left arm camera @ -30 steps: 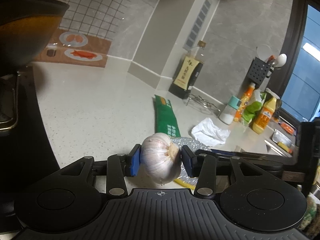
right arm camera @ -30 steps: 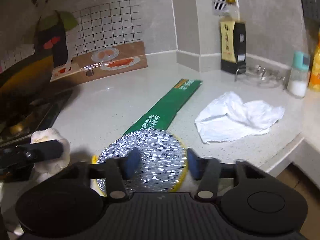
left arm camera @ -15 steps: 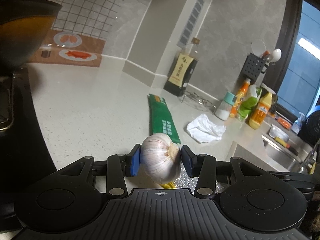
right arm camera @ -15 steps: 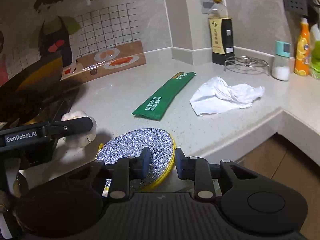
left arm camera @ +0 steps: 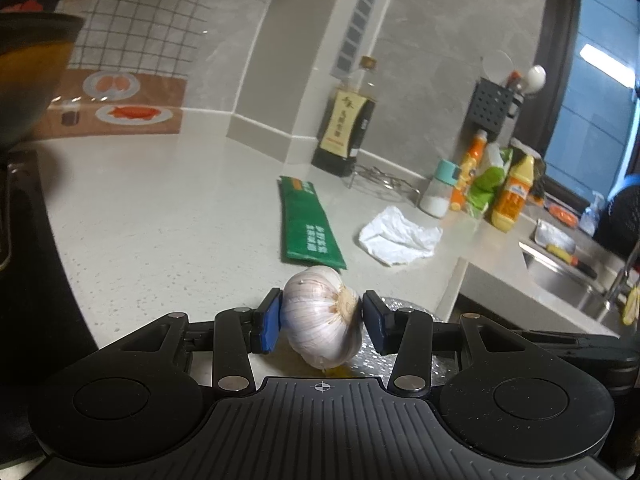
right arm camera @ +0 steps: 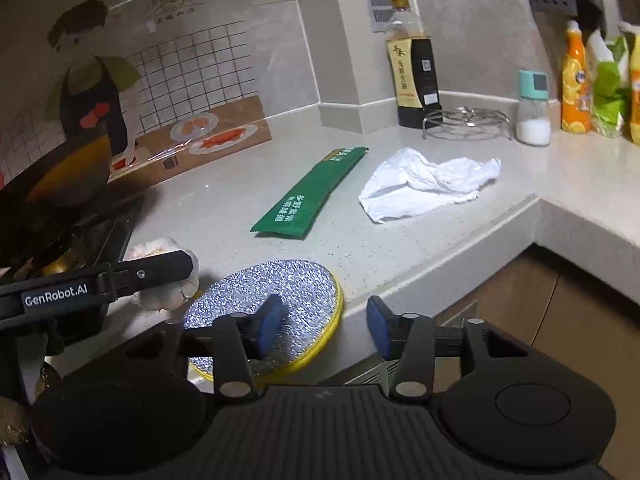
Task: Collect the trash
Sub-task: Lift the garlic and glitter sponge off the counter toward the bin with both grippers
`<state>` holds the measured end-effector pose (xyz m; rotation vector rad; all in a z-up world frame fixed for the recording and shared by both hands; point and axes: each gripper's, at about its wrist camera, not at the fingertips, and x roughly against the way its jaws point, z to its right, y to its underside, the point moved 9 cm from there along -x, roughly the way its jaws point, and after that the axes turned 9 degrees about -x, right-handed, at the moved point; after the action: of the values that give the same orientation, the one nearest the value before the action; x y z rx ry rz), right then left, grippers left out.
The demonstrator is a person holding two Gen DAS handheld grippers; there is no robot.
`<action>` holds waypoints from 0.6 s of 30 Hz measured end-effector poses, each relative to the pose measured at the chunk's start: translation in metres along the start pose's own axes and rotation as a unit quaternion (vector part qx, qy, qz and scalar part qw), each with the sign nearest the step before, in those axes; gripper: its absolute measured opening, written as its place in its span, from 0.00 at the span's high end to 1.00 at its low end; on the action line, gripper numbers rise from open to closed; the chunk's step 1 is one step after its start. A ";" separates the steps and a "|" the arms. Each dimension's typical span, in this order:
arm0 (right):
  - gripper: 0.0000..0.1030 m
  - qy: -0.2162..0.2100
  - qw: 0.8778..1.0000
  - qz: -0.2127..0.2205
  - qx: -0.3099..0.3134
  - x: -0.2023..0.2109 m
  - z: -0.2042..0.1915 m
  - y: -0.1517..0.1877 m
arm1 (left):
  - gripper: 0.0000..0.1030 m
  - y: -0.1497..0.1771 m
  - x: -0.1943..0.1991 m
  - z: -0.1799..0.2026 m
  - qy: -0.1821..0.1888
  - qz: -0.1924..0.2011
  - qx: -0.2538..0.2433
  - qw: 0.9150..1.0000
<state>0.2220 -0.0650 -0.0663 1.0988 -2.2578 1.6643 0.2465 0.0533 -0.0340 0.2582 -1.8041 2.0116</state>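
My left gripper [left arm camera: 320,320] is shut on a white garlic bulb [left arm camera: 322,316], held just above the counter; the bulb [right arm camera: 170,296] and one left finger [right arm camera: 152,270] also show in the right wrist view. My right gripper [right arm camera: 324,322] is at the counter's front edge and its jaws are opening. Nothing is pressed between them: the left pad hangs over a round silver glitter pad with a yellow rim [right arm camera: 280,280], the right pad is past the edge. Farther back lie a green packet [right arm camera: 316,194] and a crumpled white tissue [right arm camera: 428,182].
A stove with a dark wok [right arm camera: 60,176] fills the left. At the back stand a soy sauce bottle [right arm camera: 414,72], a wire trivet [right arm camera: 466,120], a salt shaker [right arm camera: 532,112] and orange bottles [right arm camera: 576,84]. A sink [left arm camera: 560,276] lies far right. The counter turns a corner [right arm camera: 536,208].
The right gripper's jaws narrowed over the silver pad, then spread wide again, while it drew back and to the right along the counter edge. The left gripper keeps its hold on the garlic.
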 end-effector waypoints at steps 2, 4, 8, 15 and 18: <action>0.48 -0.012 1.000 -0.010 -0.020 -0.002 0.000 0.003 | 0.53 0.002 -0.002 0.004 0.001 -0.003 -0.007 1.000; 0.46 -0.031 0.998 -0.027 -0.042 -0.005 -0.001 0.006 | 0.53 0.002 -0.003 0.006 0.000 -0.005 -0.011 1.000; 0.45 -0.056 0.996 -0.040 -0.060 -0.009 -0.007 0.013 | 0.53 0.002 -0.002 0.005 0.001 -0.002 -0.006 1.000; 0.73 -0.063 0.998 -0.015 -0.007 0.015 -0.020 0.010 | 0.53 0.001 0.001 -0.002 -0.001 0.004 0.016 1.000; 0.73 -0.056 0.998 -0.008 -0.020 0.022 -0.009 0.005 | 0.53 0.001 0.000 -0.002 -0.004 0.001 0.018 1.000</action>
<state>0.1997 -0.0673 -0.0560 1.2251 -2.3321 1.5814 0.2461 0.0555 -0.0350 0.2759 -1.7766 2.0487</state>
